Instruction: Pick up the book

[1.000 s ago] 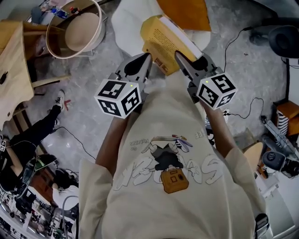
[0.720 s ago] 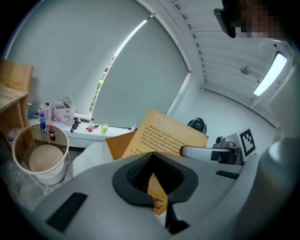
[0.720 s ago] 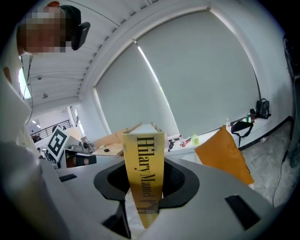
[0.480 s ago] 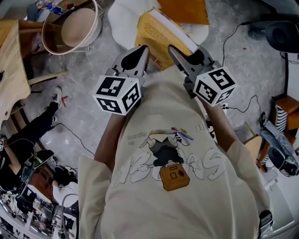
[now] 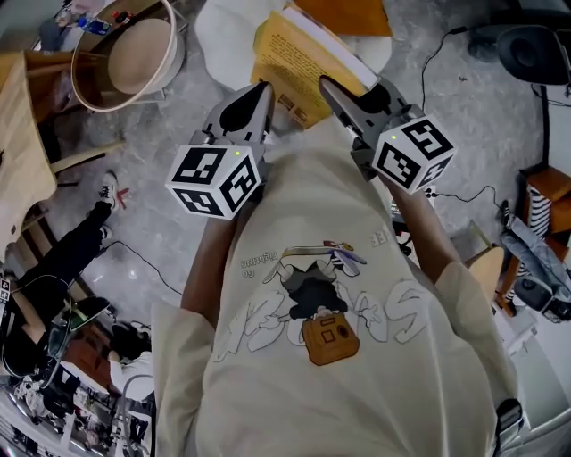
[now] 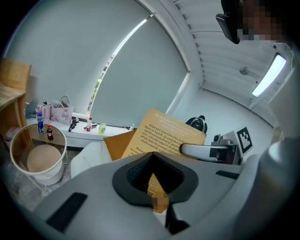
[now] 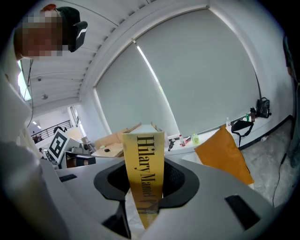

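Bare floor (image 5: 161, 134) between round tub (image 5: 134, 54) and book (image 5: 294, 62)

Matt yellow paper cover on the book (image 5: 290, 62) at 12 o'clock in the head view, plain white paper along the page edges. Slightly glossier on the spine in the right gripper view. Smooth satin grey plastic on the left gripper (image 6: 151, 159) and right gripper (image 7: 145, 164), with dark ribbed lining inside the jaws. Flat matt black-and-white print on the marker cubes (image 5: 214, 178). Soft cream cloth T-shirt (image 5: 348, 294) at 6 o'clock. Mottled grey floor (image 5: 169, 205) at 9 o'clock, smooth with a dull sheen. Matt orange cloth cushion (image 5: 348, 13) at 12 o'clock. Pale bare wood board (image 5: 18, 152) at 9 o'clock.
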`<state>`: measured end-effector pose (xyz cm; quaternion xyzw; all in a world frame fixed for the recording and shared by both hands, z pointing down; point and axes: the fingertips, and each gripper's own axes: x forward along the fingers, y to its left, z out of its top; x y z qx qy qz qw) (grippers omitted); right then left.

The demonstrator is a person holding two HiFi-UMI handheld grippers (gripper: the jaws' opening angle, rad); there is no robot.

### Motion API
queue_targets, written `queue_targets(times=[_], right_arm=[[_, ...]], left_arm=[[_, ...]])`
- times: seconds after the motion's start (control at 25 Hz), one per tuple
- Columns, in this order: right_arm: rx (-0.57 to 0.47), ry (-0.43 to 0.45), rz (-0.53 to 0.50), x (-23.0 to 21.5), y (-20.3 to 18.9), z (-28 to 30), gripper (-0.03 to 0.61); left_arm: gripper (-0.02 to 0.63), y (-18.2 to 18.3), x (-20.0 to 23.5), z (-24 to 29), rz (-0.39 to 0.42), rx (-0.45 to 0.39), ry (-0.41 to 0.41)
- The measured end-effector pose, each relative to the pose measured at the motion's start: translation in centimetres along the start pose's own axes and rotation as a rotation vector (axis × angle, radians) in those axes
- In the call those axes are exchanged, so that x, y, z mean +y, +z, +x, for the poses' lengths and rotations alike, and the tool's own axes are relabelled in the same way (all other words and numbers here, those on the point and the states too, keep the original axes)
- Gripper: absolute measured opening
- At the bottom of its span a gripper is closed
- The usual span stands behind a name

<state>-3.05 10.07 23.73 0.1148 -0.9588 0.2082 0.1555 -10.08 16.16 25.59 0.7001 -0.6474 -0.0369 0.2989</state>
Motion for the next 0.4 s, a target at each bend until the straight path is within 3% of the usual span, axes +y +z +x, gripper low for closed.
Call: queue_targets(times=[0.4], right_arm=[[0.010,0.000,0.017,-2.2,0.4,1.7,0.155]], left_arm=[[0.006,0.8,1.7,2.1,-0.024,-0.006,0.006]])
